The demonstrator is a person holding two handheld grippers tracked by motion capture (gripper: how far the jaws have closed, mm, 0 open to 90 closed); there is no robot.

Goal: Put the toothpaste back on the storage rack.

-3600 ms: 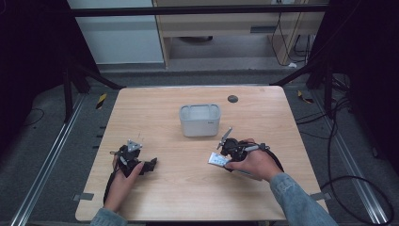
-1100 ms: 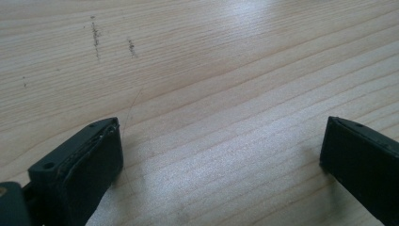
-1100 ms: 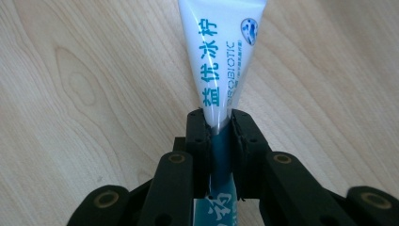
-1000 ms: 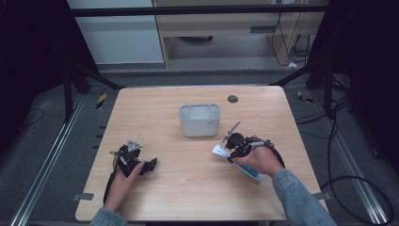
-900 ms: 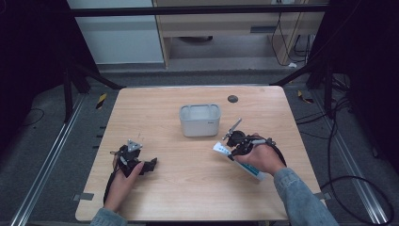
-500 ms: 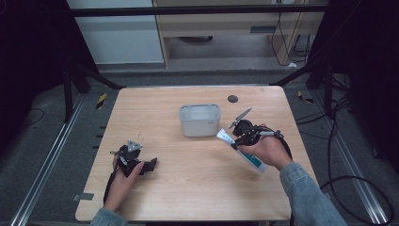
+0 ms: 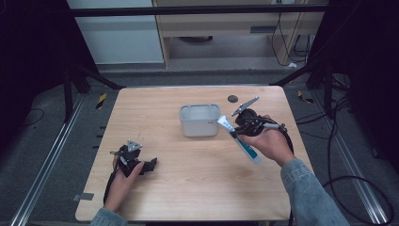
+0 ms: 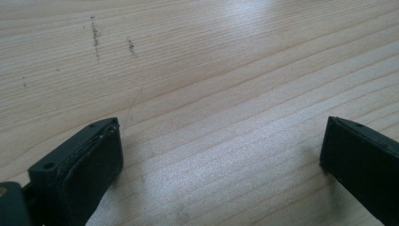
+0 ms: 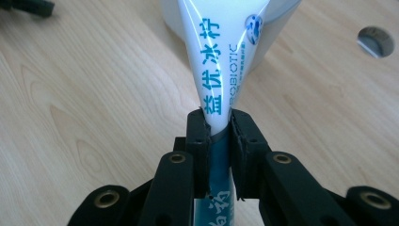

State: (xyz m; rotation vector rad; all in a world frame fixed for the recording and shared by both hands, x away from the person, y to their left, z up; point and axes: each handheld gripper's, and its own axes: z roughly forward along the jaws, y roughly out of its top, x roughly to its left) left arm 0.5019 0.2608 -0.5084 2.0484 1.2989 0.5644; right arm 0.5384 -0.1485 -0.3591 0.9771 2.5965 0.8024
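Right gripper [image 7: 234, 128], jaws clamped on the toothpaste tube [image 7: 241, 141], has risen from the table toward the grey bin [image 7: 199, 120] at its 9 o'clock, ready for dropping; left gripper [image 8: 221, 160] rests wide open

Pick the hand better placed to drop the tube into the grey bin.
Right. Its gripper is shut on the tube, raised beside the grey bin. The left gripper sits open, low on the table, well away from the bin and holding nothing.
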